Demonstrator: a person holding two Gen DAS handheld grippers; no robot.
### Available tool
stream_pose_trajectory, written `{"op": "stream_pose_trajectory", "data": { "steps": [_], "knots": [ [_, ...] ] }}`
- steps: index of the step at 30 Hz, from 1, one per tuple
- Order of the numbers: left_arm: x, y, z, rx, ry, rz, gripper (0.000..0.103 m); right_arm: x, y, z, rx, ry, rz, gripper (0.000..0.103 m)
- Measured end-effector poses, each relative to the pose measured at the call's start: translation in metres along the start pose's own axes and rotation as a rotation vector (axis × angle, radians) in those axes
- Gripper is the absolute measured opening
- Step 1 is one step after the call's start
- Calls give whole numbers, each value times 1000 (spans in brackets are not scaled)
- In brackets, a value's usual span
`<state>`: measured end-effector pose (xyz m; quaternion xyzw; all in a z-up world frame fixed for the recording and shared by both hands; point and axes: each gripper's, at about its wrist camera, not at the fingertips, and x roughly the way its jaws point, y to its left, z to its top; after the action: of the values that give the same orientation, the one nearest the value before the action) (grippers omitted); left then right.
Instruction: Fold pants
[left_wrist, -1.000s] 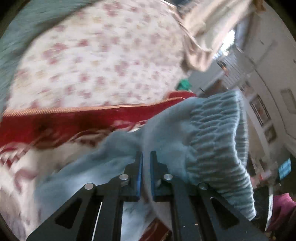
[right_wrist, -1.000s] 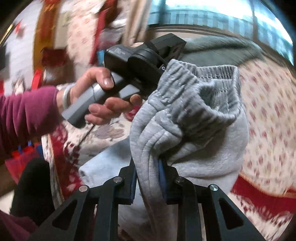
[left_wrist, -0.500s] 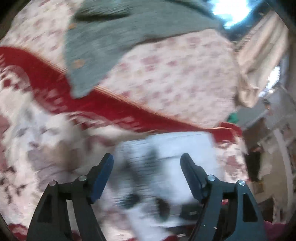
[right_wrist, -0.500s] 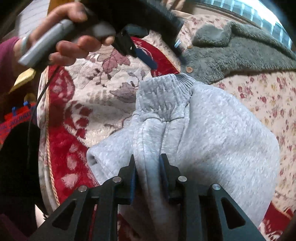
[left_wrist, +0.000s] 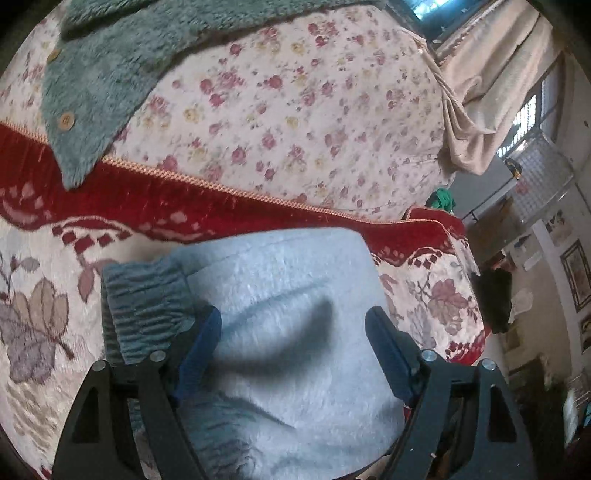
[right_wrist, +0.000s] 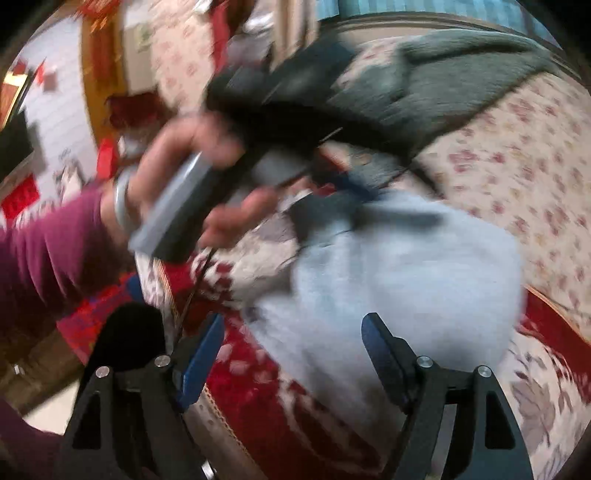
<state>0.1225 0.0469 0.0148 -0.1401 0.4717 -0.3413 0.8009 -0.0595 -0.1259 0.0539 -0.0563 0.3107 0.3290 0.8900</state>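
- Two sets of tongs are showing spread wide on my feeds, and neither is pinching anything.
- I am seeing the left tongs (left_wrist: 293, 354) hovering over the pants (left_wrist: 295, 332), blue pads standing apart on either side of the grey fabric.
- The pants are lying folded in a compact bundle on the bed (left_wrist: 295, 110), on its red and cream patterned cover, with the ribbed waistband (left_wrist: 144, 302) showing at the left of the left wrist view.
- A green fleece garment (left_wrist: 96, 85) with buttons is lying well apart, farther up the floral bedspread.
- I am watching the right tongs (right_wrist: 291, 354) hanging open near the edge of the bundle (right_wrist: 406, 288); this view is blurring heavily.
- The left hand (right_wrist: 192, 177), in a maroon sleeve, is gripping its grey handle above the pants in the right wrist view.
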Motion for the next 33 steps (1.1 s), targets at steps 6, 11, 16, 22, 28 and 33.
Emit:
{"op": "stream_pose_trajectory", "data": {
  "steps": [6, 11, 16, 22, 28, 33],
  "knots": [
    [-7, -4, -17, 26, -21, 25, 80, 1, -83, 31, 209, -57, -265, 82],
    [-13, -6, -43, 111, -22, 95, 83, 65, -111, 27, 256, 79, -334, 82],
    [3, 16, -61, 102, -56, 136, 83, 83, -120, 6, 333, 53, -323, 95],
    [0, -2, -65, 123, -111, 208, 83, 79, -130, 9, 355, 81, -297, 96],
    [-13, -29, -68, 146, -183, 372, 91, 61, -117, 7, 361, 88, -305, 96],
    [-25, -45, -73, 171, -235, 443, 91, 44, -107, 5, 369, 67, -291, 96]
  ]
}}
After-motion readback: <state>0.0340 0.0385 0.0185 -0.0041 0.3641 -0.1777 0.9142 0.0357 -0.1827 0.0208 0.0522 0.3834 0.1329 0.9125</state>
